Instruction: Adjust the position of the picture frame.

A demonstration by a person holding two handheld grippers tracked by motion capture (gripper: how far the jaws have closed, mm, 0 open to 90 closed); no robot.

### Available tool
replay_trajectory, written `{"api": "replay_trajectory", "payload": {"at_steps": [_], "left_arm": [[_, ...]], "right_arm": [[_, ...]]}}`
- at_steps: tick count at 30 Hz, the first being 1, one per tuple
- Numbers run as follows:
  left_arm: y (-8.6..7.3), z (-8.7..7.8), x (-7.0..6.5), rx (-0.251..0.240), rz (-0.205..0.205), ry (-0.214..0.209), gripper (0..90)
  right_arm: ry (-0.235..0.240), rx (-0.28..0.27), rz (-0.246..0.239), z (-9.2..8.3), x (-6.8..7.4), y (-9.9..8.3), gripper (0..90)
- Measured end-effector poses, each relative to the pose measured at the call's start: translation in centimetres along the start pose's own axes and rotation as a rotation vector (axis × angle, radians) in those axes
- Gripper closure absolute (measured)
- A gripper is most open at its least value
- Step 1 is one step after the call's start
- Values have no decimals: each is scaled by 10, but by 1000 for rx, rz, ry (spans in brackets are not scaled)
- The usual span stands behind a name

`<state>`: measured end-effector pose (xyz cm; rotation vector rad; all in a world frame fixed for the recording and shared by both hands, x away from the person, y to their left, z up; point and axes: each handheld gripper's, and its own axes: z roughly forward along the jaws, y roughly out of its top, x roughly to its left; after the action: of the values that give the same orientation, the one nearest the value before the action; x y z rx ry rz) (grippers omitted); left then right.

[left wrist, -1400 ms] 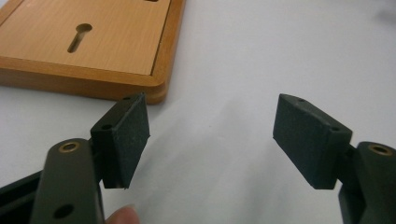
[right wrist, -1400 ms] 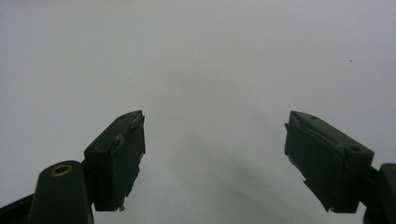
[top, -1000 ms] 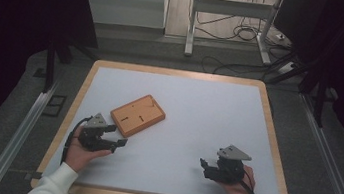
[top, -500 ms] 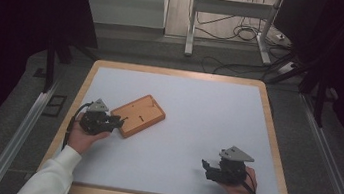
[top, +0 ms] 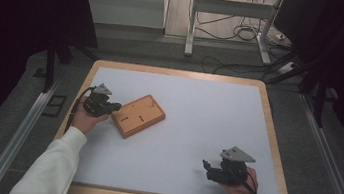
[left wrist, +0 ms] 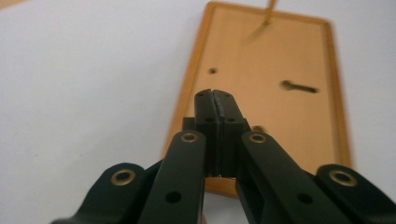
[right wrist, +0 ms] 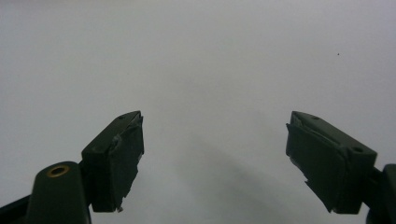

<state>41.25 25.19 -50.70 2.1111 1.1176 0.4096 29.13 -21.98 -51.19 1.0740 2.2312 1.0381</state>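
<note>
An orange wooden tray [top: 138,116] with a raised rim lies on the white tabletop, left of centre. Its floor [left wrist: 271,79] shows a small hole, a dark slot and a thin peg at the far end. My left gripper [top: 114,106] is at the tray's near-left end, jaws shut with nothing between them, tips over the tray's short rim [left wrist: 215,95]. My right gripper [top: 207,168] rests near the front right of the table, far from the tray. Its jaws stand wide open [right wrist: 212,158] over bare white surface.
The white surface [top: 207,117] has a wooden border [top: 275,141]. Beyond the table's far edge are a metal stand's legs [top: 230,19] and cables on the floor. Metal rails [top: 19,132] run along both sides.
My left gripper has moved forward and to the right, from the table's front left up to the tray's end. The tray and the right gripper have stayed put.
</note>
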Motion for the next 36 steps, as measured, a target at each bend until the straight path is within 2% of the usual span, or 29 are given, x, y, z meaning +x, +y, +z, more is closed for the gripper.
{"api": "replay_trajectory", "payload": {"at_steps": [3,6,8,12,16,27,36], "left_arm": [[-1,7,8,26,-13,15,895],[-3,12,13,47,4,25,895],[-3,13,14,41,19,24,895],[-5,14,20,53,15,47,896],[-9,18,24,81,14,43,895],[-12,18,22,105,40,41,898],[-17,14,6,97,76,0,898]], "right_arm": [[-1,-5,1,-1,-1,0,195],[-1,-4,3,-1,-1,-1,195],[-3,-3,4,-1,-2,-1,194],[-4,-3,6,-1,-2,-1,194],[-5,0,4,0,-2,-1,194],[-9,4,7,1,-3,-2,191],[-13,8,9,1,-3,-2,191]]}}
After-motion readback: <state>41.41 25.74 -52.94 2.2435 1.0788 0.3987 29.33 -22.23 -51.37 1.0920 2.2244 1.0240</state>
